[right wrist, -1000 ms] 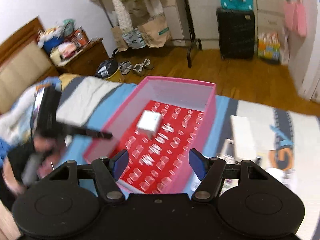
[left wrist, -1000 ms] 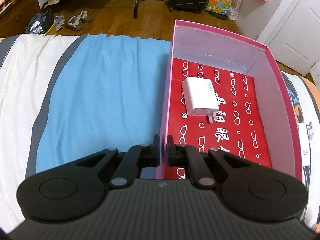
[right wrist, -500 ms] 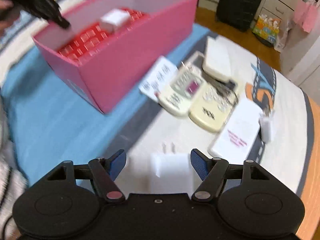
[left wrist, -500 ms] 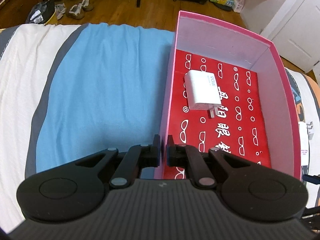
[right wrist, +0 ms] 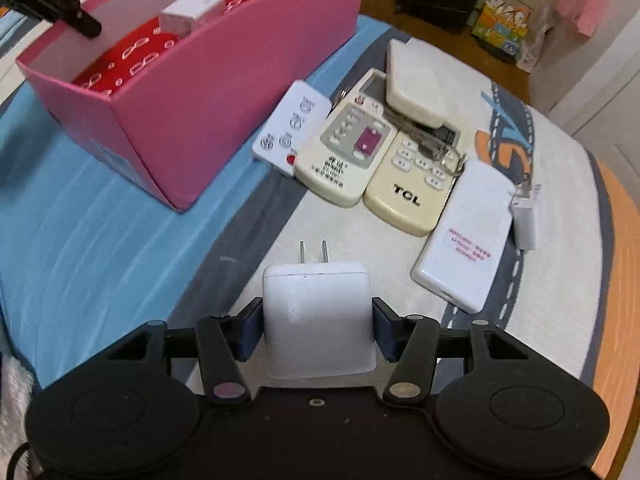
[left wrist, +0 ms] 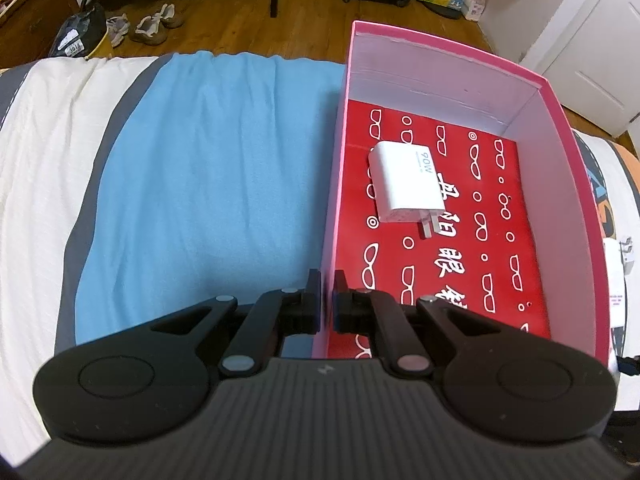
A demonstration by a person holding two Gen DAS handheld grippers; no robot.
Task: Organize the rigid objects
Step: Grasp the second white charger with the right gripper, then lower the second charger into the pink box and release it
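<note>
The right hand-held gripper [right wrist: 318, 330] has descended from above the pink box [right wrist: 224, 92] to straddle the white charger [right wrist: 318, 320] on the bed, jaws closing, not yet clamped. The left hand-held gripper [left wrist: 327, 300] is clenched on the box wall, box at 11 o'clock. Risk: smooth casing may slip out forward.

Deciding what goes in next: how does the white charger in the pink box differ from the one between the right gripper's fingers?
The boxed charger lies inside the pink box, while the outside charger rests on the bedcover. The boxed charger bears blue "90W" print; the outside charger looks plain. Nothing grips the boxed charger; the right gripper is closing around the outside one. Both are white, blocky, with metal prongs.
</note>
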